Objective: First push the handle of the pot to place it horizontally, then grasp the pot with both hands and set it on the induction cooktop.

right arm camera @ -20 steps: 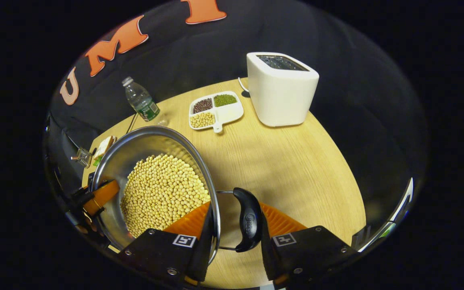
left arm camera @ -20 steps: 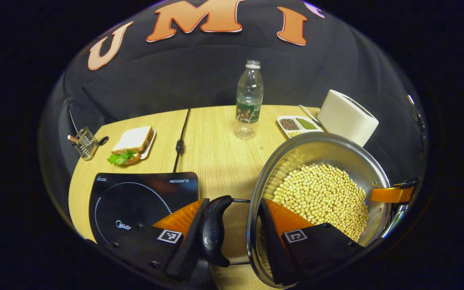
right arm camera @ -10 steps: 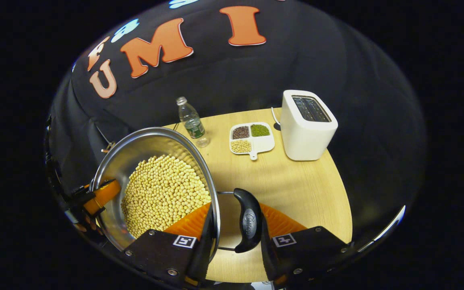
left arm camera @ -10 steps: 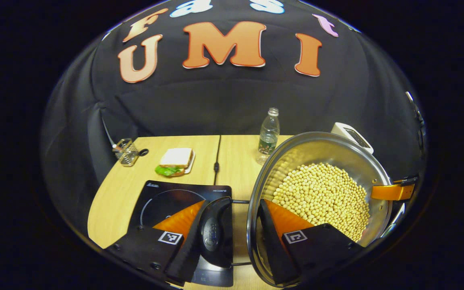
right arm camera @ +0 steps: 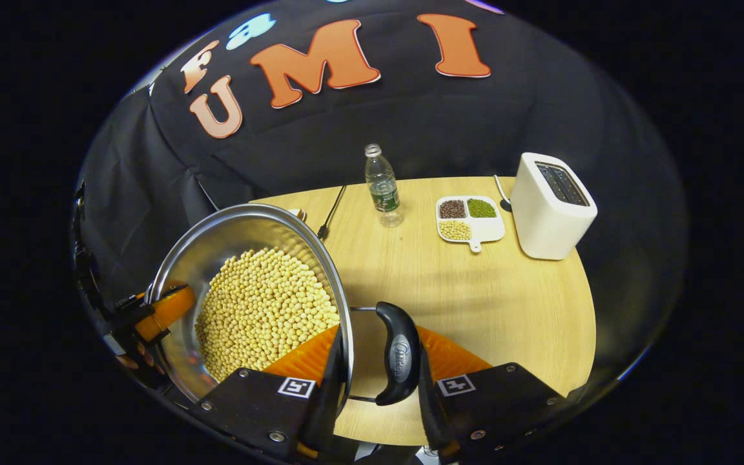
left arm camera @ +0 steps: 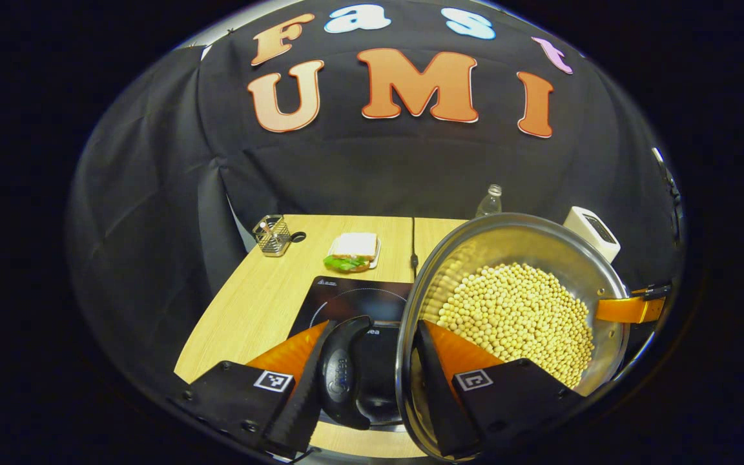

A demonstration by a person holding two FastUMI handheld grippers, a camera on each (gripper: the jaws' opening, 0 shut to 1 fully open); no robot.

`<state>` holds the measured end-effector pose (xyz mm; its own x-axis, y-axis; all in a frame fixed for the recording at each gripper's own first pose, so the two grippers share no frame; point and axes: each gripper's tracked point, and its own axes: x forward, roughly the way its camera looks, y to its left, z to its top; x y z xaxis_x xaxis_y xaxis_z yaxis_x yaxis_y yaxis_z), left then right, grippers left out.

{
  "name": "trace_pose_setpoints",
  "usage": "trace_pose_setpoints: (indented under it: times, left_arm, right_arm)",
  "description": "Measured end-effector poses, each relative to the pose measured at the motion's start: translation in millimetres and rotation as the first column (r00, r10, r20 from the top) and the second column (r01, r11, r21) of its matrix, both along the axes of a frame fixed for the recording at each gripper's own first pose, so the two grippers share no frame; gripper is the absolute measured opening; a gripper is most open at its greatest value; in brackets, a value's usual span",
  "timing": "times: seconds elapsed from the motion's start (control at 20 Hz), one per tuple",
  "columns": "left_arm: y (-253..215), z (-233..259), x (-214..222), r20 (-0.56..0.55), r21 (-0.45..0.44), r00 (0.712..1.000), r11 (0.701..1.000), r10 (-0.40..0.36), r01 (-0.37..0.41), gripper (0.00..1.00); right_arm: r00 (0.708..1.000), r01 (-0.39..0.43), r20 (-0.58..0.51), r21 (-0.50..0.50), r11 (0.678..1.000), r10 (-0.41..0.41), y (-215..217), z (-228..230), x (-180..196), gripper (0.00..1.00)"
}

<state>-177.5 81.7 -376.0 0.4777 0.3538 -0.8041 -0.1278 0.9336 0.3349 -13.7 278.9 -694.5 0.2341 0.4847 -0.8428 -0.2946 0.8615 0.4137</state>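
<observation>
With each claw, left [left arm camera: 364, 381] and right [right arm camera: 378, 371], clamped across the rim and side handle of the soybean-filled steel pot [left arm camera: 514, 310] held above the worktop [right arm camera: 475, 290] beside the induction cooktop [left arm camera: 352, 303], any uneven lowering could tip it and spill beans.

Each handheld gripper, the left gripper [left arm camera: 364, 381] and the right gripper [right arm camera: 377, 381], has two wedge-shaped fingers with ribbed inner faces, mounted on flat black plates. Beside each finger's base, every plate carries a small square black-and-white marker and round screw heads near its outer edges.
</observation>
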Motion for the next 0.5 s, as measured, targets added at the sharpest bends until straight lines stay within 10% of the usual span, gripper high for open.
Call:
trace_pose_setpoints:
  times: [0.5]
  left_arm:
    - [139,0,59,0.0,-0.03,1.0,0.999,-0.021,0.021,0.77]
  right_arm:
    - [1.0,0.029,0.001,-0.01,1.0,-0.029,-2,2,-20,0.54]
